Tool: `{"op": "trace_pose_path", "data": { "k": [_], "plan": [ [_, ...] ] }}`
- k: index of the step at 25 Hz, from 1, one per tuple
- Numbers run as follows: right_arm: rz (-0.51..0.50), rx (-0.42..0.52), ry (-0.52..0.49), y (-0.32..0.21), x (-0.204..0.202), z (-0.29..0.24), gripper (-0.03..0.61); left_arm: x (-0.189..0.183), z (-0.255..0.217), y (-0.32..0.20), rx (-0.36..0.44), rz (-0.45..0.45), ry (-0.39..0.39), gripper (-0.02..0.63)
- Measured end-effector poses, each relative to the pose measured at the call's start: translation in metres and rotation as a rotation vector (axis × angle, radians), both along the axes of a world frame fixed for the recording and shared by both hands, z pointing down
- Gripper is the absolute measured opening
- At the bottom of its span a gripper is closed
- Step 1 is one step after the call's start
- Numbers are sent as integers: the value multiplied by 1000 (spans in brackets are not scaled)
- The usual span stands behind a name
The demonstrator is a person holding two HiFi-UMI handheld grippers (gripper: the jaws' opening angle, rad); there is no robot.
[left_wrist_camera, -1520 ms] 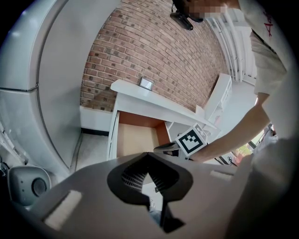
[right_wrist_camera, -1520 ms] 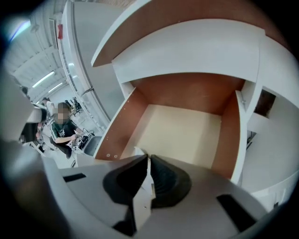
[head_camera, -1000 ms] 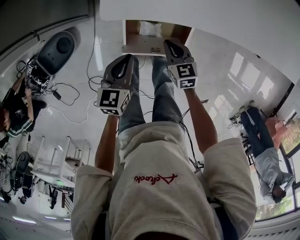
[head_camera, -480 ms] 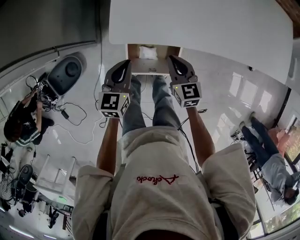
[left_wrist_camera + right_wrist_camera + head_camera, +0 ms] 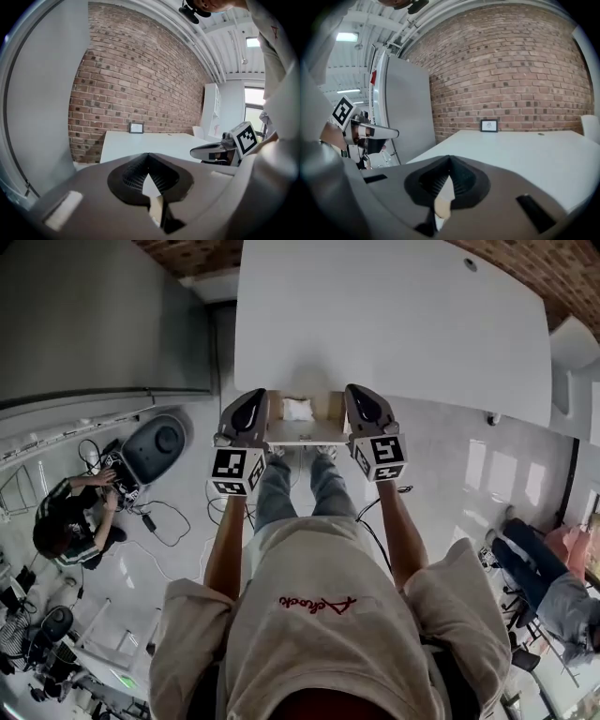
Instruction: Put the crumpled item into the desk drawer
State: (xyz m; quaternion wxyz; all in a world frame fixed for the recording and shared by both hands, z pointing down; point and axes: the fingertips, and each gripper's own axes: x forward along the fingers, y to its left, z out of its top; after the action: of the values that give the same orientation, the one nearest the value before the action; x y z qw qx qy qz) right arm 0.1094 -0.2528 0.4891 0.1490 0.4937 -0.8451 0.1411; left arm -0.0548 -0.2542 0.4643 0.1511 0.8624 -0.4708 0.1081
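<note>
Two grippers sit mid-frame in the head view, flanking the open drawer (image 5: 306, 438) under the near edge of the white desk (image 5: 394, 324).

Left gripper (image 5: 252, 397): jaws together, nothing between them.

Right gripper (image 5: 359, 394): likewise closed on nothing.

The crumpled item (image 5: 298, 410), white, lies inside the drawer at upper centre, between the grippers. I see it touching neither.

In both gripper views I note a brick wall (image 5: 140, 84) and a small picture frame (image 5: 136, 127) at the desk's far end.

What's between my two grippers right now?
Head view: the open desk drawer, with the crumpled white item inside, lies between the left gripper and the right gripper.
</note>
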Motion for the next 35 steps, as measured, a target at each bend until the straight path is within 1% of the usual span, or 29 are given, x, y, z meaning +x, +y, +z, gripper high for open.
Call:
{"op": "trace_pose_path", "data": {
  "k": [4,7,14,20,27,32,35],
  "plan": [
    [16,99,-18,-27,9,-36,11,-3,-38,-24,81,-13,-13,8],
    [24,149,-23,-40,16,-63,11,-7,-66,-37,134,-24,-24,8],
    [36,246,-24,-48,28,-120,11,-13,-115,-37,206,-52,-20,8],
    [48,320,-27,-51,34,-154,11,-14,-143,-35,266,-65,-21,8],
    [53,363,-28,-44,32,-175,11,-25,-171,-33,326,-81,-16,8],
    [46,388,-22,-41,24,-188,11,-32,-181,-36,352,-90,-5,8],
    [46,392,-18,-38,22,-189,11,-30,-181,-34,351,-88,-1,8]
  ]
}}
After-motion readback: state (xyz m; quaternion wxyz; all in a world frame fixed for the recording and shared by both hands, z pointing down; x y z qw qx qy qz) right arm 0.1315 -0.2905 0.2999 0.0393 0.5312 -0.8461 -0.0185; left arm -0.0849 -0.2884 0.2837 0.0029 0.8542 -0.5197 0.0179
